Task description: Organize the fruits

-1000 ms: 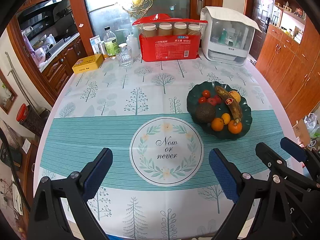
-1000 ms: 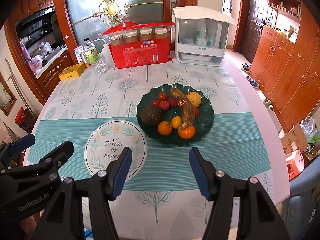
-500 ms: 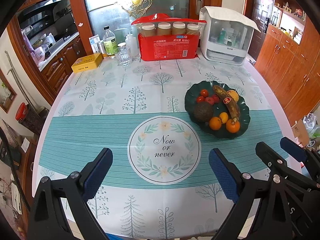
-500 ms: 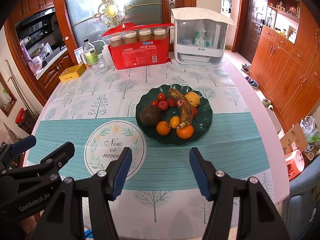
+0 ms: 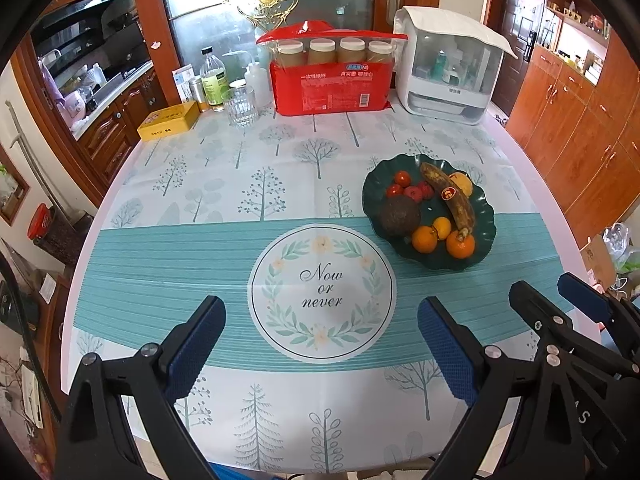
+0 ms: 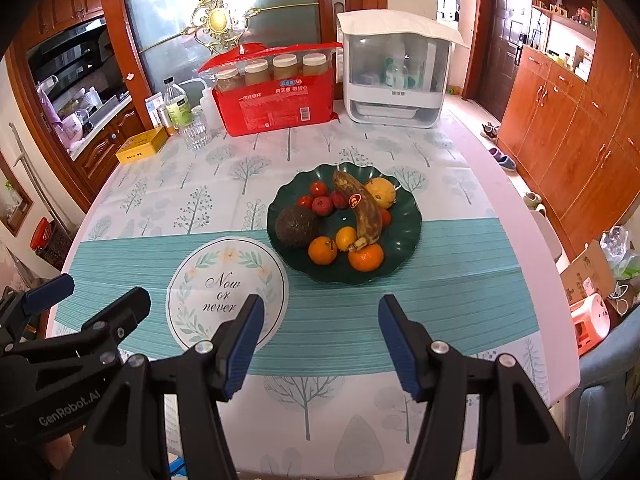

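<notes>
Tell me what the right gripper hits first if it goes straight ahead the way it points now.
Probably the near rim of the green plate, then the orange just behind it. The right gripper is open, with only bare tablecloth before the plate; its height is hard to judge.

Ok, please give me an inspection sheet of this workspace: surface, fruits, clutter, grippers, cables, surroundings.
Surface: table under a tree-print cloth with a teal band.
Job's things: green plate holding banana, avocado, oranges, small red fruits.
Clutter: red pack, white box, glass, bottle, yellow tin at the far edge.
Grippers: left gripper and right gripper open, empty, short of the plate.
Cables: nothing seen.
Surroundings: wooden cabinets, glass door.
</notes>
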Available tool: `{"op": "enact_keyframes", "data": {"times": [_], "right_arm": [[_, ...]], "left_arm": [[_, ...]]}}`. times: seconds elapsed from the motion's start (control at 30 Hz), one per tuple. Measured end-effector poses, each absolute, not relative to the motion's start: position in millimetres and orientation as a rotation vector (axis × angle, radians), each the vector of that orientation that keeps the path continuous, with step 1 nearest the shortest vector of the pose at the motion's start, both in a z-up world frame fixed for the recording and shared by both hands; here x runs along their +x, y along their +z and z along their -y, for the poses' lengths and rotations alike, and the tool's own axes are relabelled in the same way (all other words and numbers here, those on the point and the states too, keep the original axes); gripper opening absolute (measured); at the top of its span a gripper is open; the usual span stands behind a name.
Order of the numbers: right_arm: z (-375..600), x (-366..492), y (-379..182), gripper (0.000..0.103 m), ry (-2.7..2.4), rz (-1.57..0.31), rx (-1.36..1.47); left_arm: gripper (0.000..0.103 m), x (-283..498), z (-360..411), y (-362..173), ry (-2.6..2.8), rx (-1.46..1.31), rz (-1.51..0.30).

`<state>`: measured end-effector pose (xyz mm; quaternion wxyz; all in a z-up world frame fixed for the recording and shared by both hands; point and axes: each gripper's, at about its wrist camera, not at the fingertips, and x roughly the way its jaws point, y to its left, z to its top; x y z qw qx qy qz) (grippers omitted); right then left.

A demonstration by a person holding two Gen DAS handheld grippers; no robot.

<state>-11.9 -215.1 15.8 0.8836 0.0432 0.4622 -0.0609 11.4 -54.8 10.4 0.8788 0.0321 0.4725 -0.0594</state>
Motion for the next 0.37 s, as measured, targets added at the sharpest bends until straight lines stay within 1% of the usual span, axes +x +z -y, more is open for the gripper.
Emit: {"op": "enact_keyframes", "data": {"times": [0.37], "right_arm": [[218.4, -13.9, 13.0, 0.06, -0.126, -0.968, 0.096]], "left_arm": [[0.096, 10.1, 57.3, 9.3, -0.125, 0.064, -0.997]]}}
